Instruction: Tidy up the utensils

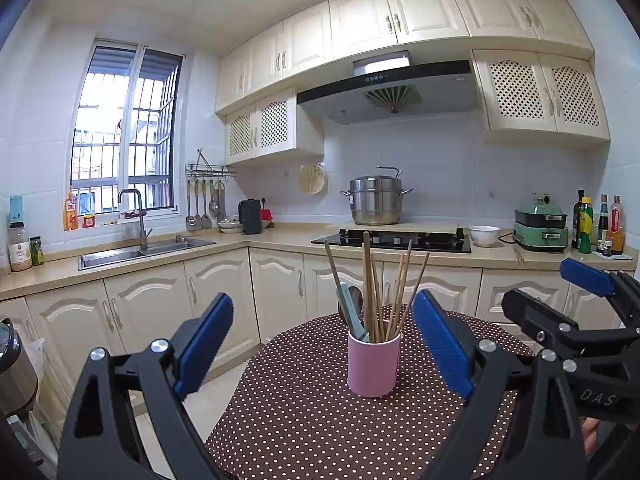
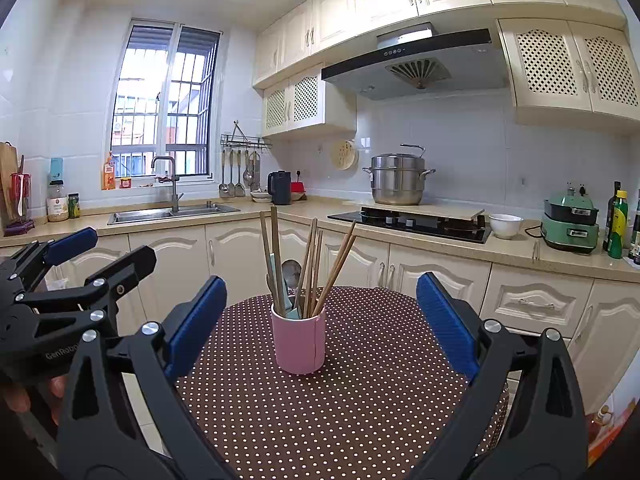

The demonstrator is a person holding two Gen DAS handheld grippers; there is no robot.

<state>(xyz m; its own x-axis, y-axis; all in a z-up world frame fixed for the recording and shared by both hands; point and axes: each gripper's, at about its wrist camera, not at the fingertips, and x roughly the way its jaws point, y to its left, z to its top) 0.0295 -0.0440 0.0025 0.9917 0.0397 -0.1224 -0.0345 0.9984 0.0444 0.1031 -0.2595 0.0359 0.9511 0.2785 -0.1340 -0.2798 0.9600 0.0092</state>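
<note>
A pink cup (image 1: 373, 364) stands upright on a round table with a brown polka-dot cloth (image 1: 312, 420). It holds several wooden chopsticks (image 1: 370, 284), a pale green utensil (image 1: 352, 312) and a metal spoon (image 1: 354, 294). My left gripper (image 1: 324, 344) is open and empty, a little short of the cup. My right gripper (image 2: 322, 320) is open and empty, and the cup (image 2: 299, 344) stands ahead between its fingers. Each gripper shows at the edge of the other's view, the right one (image 1: 560, 292) and the left one (image 2: 104, 248).
A kitchen counter (image 1: 280, 240) runs behind the table with a sink (image 1: 132, 254), a gas hob (image 1: 396, 240), a steel pot (image 1: 376, 200), a white bowl (image 1: 484, 235), a green cooker (image 1: 540, 226) and bottles (image 1: 596, 224). Ladles hang on a wall rack (image 1: 206, 200).
</note>
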